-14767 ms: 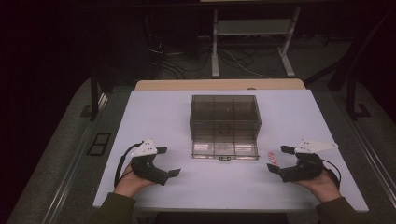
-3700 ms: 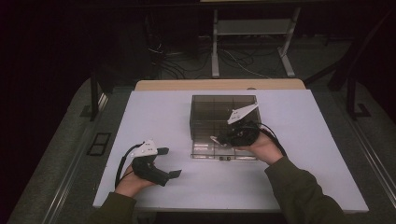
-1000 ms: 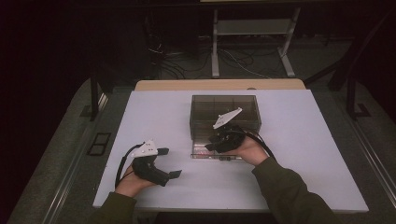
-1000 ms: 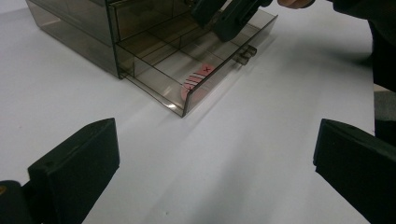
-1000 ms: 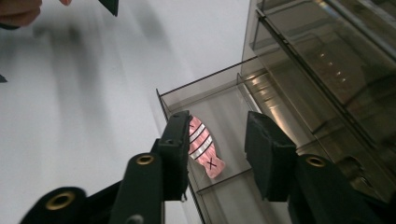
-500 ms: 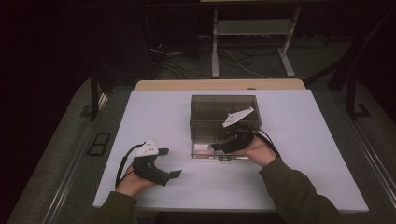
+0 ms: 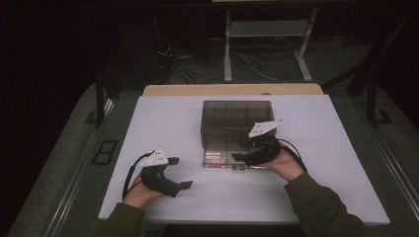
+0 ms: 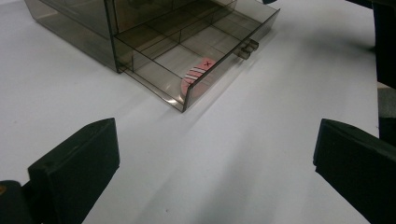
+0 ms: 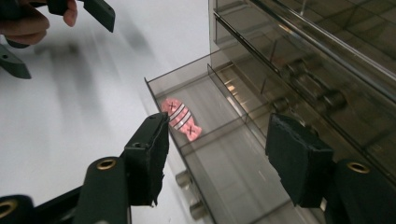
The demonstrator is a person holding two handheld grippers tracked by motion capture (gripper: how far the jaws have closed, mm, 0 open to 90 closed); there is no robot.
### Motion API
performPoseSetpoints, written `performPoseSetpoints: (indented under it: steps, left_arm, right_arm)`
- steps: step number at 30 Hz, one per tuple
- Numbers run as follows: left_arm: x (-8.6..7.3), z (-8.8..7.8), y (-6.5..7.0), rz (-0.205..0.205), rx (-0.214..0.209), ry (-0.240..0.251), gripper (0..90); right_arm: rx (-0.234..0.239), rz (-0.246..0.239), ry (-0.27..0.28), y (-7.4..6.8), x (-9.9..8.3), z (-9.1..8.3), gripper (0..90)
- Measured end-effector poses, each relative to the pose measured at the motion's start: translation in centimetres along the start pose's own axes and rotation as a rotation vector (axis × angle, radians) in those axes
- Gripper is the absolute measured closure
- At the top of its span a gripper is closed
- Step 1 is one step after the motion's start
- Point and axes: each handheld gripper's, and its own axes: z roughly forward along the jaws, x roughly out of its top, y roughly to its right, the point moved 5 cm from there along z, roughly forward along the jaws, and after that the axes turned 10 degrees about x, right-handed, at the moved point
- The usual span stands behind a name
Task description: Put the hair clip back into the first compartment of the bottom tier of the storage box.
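Note:
A smoked clear drawer box [image 7: 236, 114] stands mid-table, its bottom drawer [image 7: 247, 165] pulled out toward me. A pink striped fish-shaped piece [image 7: 213, 159] [image 8: 198, 77] [image 9: 180, 119] lies flat in the drawer's left end. My right gripper [image 7: 240, 150] [image 9: 219, 149] hovers over the open drawer, just right of the piece. Its jaws have just been opening and stand open with nothing between them. My left gripper [image 7: 182, 172] [image 8: 215, 149] rests at the table's front left, open and empty, pointing toward the drawer.
The white table [image 7: 326, 128] has bare room on both sides of the box. A beige strip [image 7: 232, 90] runs along its far edge. Beyond it are a metal stand [image 7: 267, 29] and cables on the dark floor.
My right gripper has moved to the right over the open drawer, away from the pink piece, and its jaws stand wider. The left hand has kept still.

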Motion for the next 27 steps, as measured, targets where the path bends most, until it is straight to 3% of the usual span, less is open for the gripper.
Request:
performPoseSetpoints:
  steps: [27]
  left_arm:
    - [-0.2,0.3,0.0,0.006,0.006,-0.015,0.0]
  right_arm:
    - [-0.097,0.079,0.168,0.4,-4.0,-5.3,20.0]
